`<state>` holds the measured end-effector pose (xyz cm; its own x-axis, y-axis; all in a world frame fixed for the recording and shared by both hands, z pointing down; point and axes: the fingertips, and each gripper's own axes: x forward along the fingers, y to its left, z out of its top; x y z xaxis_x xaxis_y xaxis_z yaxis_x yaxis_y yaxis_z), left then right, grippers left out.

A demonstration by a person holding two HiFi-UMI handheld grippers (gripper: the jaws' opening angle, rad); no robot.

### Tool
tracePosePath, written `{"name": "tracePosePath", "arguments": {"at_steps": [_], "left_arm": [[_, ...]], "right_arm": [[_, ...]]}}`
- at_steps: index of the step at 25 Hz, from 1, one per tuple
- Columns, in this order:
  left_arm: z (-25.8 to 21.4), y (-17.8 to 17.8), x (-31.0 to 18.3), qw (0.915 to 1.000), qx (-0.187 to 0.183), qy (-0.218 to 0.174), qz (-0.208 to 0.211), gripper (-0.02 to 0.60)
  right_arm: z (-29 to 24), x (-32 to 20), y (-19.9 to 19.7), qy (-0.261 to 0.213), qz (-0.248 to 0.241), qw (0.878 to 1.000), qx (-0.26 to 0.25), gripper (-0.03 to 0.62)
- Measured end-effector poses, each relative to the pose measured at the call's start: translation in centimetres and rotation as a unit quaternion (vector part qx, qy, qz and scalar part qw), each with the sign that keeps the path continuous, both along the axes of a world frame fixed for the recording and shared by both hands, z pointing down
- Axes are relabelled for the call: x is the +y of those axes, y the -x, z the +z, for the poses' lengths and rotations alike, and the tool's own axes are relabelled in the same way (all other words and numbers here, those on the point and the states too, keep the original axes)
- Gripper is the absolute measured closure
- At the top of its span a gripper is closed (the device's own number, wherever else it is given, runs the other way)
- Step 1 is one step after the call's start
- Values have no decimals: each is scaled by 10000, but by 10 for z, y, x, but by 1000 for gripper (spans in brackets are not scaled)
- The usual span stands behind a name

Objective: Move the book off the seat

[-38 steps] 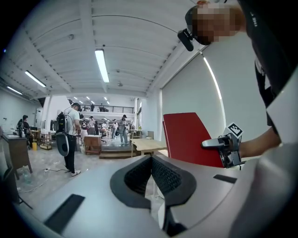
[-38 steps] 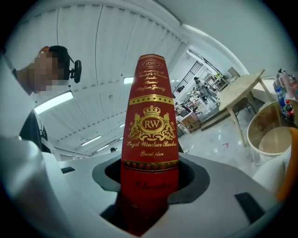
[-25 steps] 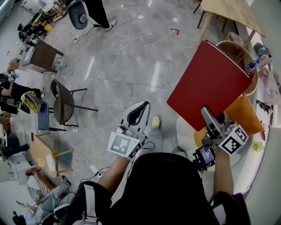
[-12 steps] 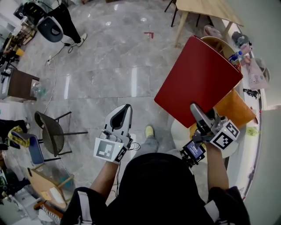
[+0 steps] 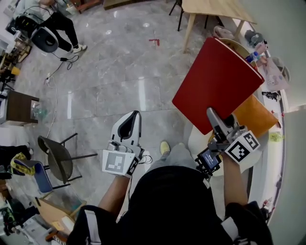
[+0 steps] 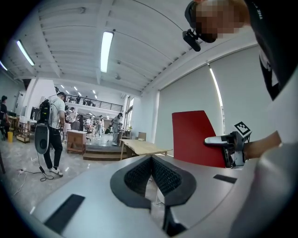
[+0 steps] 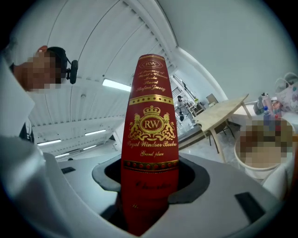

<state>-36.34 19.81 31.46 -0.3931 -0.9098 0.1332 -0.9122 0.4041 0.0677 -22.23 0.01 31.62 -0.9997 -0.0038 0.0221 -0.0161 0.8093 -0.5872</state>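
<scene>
Grey floor [image 5: 119, 72]; table [image 5: 217, 7], cut off by the top edge. Red book [image 5: 217, 83], held in the air over the orange seat [image 5: 256, 117] and hiding part of it. The book's lower edge is clamped between the jaws of the right gripper [image 5: 215, 117]. Round tub [image 5: 237, 47] behind the book: only the rim shows, contents hidden. Left gripper [image 5: 134, 117]: jaws together, empty, well apart from the book.
</scene>
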Motion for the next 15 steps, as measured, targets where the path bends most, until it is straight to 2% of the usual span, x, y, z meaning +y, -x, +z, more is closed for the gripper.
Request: {"name": "tracePosePath", "arguments": {"at_steps": [5,10,15], "left_arm": [[-4,11,-21,9996,-116,269,-63,572],[-9,24,-61,9987,-310,392,123,572],[-5,39,-112,9972,-324,547,403,572]], "right_arm": [[-1,-16,13,-887,534,9941,330,353],[-7,-32,29,-1265,983,9864,375,353],[-7,-63,41,-1736,1247,9748,631,353]]}}
